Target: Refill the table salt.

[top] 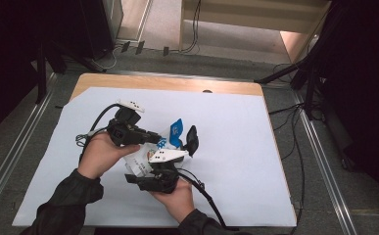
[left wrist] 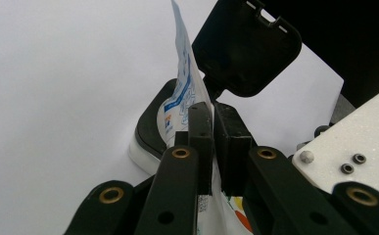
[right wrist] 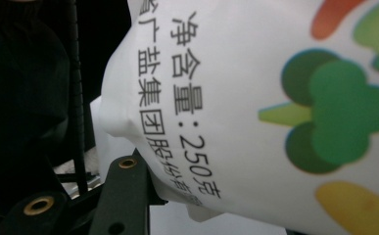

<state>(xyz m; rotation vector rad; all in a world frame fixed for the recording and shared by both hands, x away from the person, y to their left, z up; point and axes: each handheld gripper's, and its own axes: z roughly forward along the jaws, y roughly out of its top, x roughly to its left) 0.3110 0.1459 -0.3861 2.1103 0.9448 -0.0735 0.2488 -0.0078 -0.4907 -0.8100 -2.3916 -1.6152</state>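
Salt bag (top: 170, 139) pinched in left claw (left wrist: 211, 147); right claw's (top: 189, 142) state unclear.

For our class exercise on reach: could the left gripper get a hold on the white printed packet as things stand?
Yes, it seems so: the left gripper already has its jaws closed on the thin edge of the white printed packet, with nothing between them.

Both hands meet near the bench's middle; the left gripper (top: 153, 137) has its fingers (left wrist: 200, 142) pinched together, the right gripper (top: 189, 147) just beside it.
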